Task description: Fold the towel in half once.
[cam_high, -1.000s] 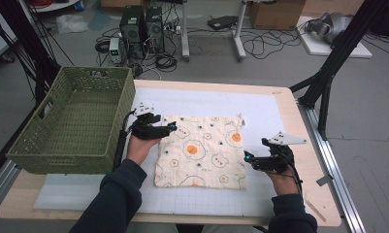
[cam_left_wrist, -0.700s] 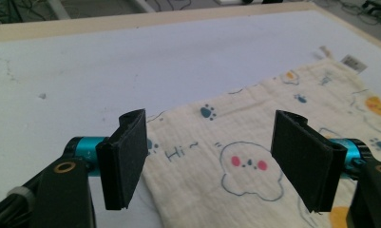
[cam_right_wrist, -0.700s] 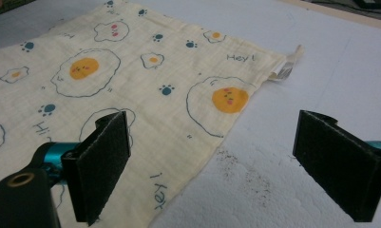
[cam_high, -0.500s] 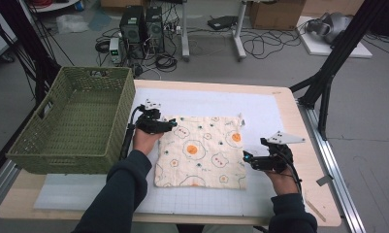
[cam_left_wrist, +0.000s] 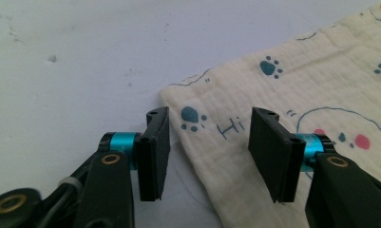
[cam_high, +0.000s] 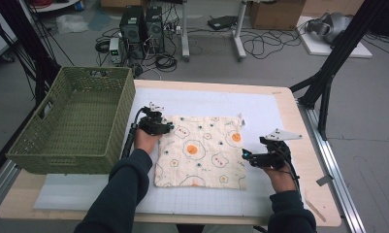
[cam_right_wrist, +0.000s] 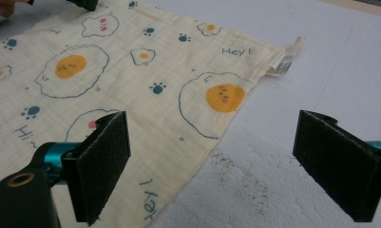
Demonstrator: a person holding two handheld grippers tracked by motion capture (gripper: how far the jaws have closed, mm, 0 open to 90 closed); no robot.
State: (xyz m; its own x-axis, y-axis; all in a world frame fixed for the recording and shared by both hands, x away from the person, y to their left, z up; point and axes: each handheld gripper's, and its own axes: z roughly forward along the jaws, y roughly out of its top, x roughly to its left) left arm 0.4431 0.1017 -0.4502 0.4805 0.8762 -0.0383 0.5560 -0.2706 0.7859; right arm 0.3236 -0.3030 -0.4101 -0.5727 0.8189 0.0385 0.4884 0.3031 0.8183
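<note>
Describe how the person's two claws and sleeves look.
Both claws are black. The left claw has flat rectangular black pads on turquoise metal collars, with brass-coloured pivots. The right claw has thicker foam-like black pads and carries a grey three-cornered plate on top. Black cables trail from each. Both sleeves are dark.

1. Basket (cam_high: 75,121): green, woven, empty, just left of the left fingers (cam_high: 167,128).
2. Mat (cam_high: 202,99): white, lying under both pairs of fingers.
3. Crumbs (cam_right_wrist: 235,175): dark specks on the mat, between the right fingers (cam_right_wrist: 102,156).
4. Table (cam_high: 313,194): wooden edge, outward of the right fingers.
5. Computers (cam_high: 143,24): on the floor among cables (cam_high: 265,46), well beyond the left fingers.
6. Stand (cam_high: 328,73): black legs, beyond the right fingers.
</note>
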